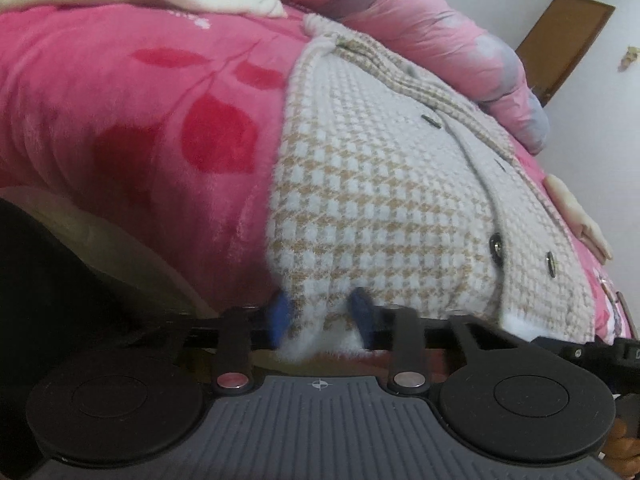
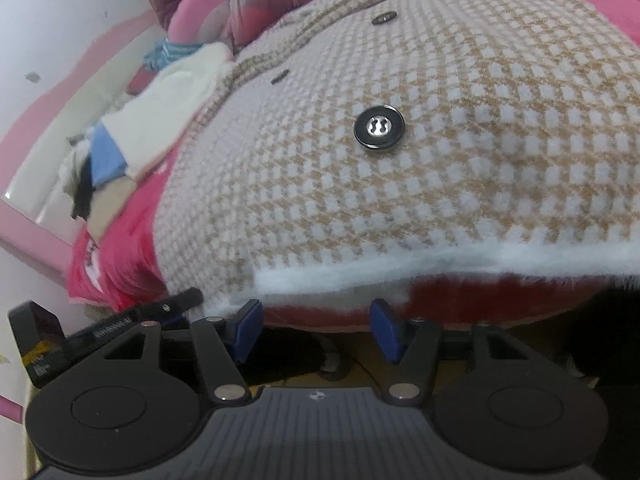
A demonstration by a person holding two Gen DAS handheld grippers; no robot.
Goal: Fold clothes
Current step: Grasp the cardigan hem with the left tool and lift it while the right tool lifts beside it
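The left claw pinches the fuzzy white hem of the houndstooth cardigan, its blue pads partly buried in the knit. The right claw hangs parted just below the hem, gripping nothing. The cardigan lies buttoned on the pink bed blanket; beyond it, blurred clothes are piled.

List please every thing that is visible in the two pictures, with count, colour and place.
cardigan: one, beige-and-white check, spread on the blanket
buttons: several, dark, down the cardigan front
blanket: one, pink with red leaves, covering the bed
quilt: one, pink, bundled behind the cardigan
clothes pile: white, blue, dark, beside the cardigan
door: one, brown, in the white wall
left gripper: shut on the cardigan hem
right gripper: open, just below the hem
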